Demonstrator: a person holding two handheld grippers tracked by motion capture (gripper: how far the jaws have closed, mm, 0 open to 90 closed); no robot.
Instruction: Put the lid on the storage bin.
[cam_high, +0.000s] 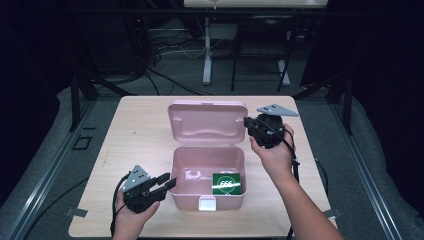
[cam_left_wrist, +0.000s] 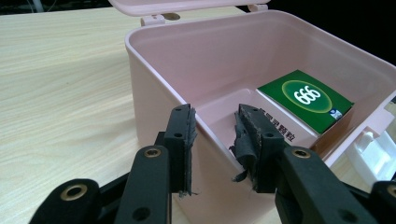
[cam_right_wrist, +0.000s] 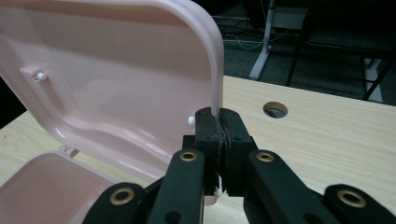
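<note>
Right gripper (cam_right_wrist: 219, 154): its jaws are pressing together on the side edge of the pink lid (cam_right_wrist: 116, 79), pinching thin plastic near the lid's lower corner; in the high view this gripper (cam_high: 248, 125) is sitting at the lid's 3 o'clock edge.
Left gripper (cam_left_wrist: 215, 149): its jaws are standing apart and straddling the near left corner wall of the pink storage box (cam_left_wrist: 154, 79), one jaw outside and one inside, not yet squeezing; in the high view it (cam_high: 167, 184) is sitting at the box's 9 o'clock side.
Lid handling: it is looking like a thin, stiff, smooth moulding, light and probably a little slippery, so an edge pinch is likely pivoting it easily on the hinges.
Box handling: it is probably light enough to slide on the wooden table (cam_high: 135, 130); a clamp on the corner wall seems the sound place to steady it.
Contents: a green carton marked 666 (cam_left_wrist: 306, 98) is lying inside at the box's 4 o'clock corner.
Latch: a white clasp (cam_high: 207, 203) is hanging at 6 o'clock.
</note>
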